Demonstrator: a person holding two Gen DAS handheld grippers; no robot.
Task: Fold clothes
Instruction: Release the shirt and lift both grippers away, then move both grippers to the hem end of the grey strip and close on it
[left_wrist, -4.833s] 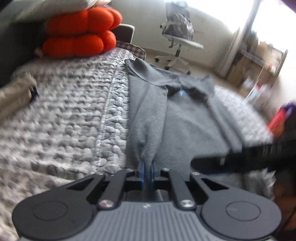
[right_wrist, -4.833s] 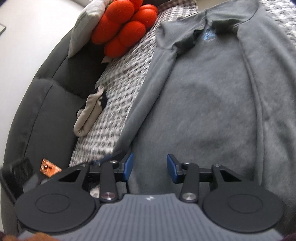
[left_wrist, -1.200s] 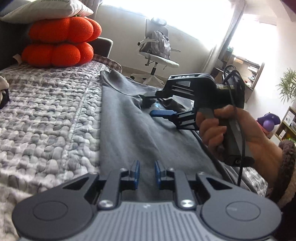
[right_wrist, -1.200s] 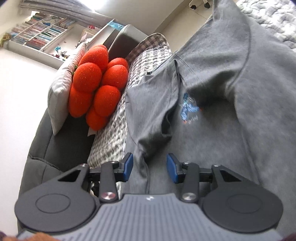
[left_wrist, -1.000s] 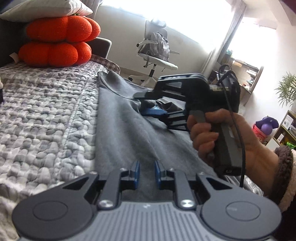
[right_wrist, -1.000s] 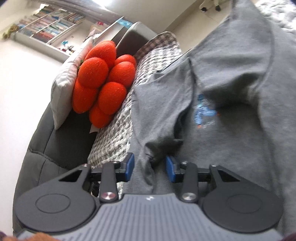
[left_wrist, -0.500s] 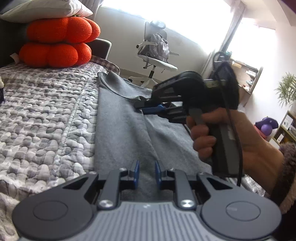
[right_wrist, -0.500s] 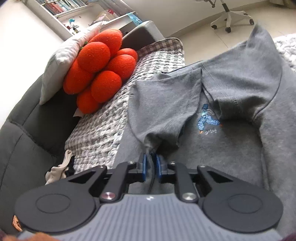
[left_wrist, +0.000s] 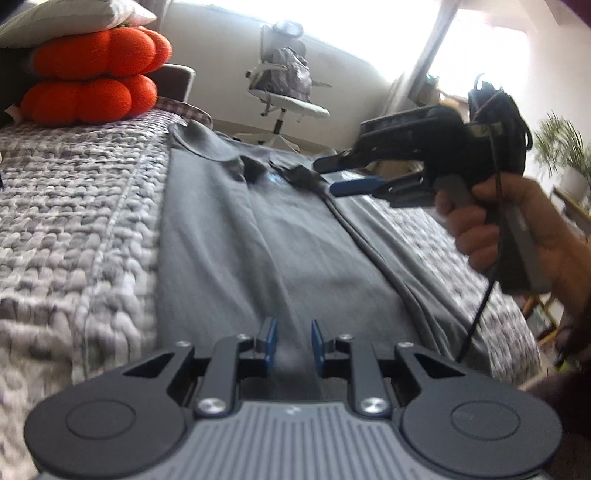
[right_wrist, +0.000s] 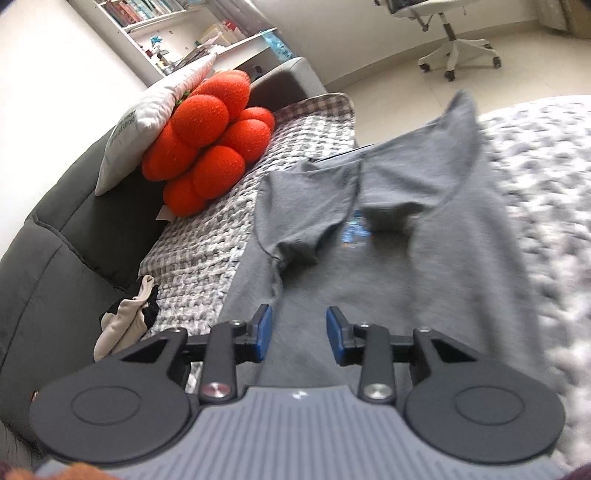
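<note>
The shirt (right_wrist: 424, 266) lies flat on the blanket (left_wrist: 74, 206), both sleeves folded inward over its chest. Left of it the round cushion (right_wrist: 210, 144) leans on the sofa back (right_wrist: 62, 240), a pillow (right_wrist: 147, 114) beside it. An office chair (left_wrist: 284, 92) stands beyond.

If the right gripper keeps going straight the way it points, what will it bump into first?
Probably the grey shirt. The right gripper is open and aims down along the cloth toward the folded sleeve. Nothing else seems to be in between, though the depth is hard to judge.

Grey shirt (right_wrist: 424, 280), grey-white knitted blanket (left_wrist: 74, 206), orange-red cushion (right_wrist: 210, 144).
</note>
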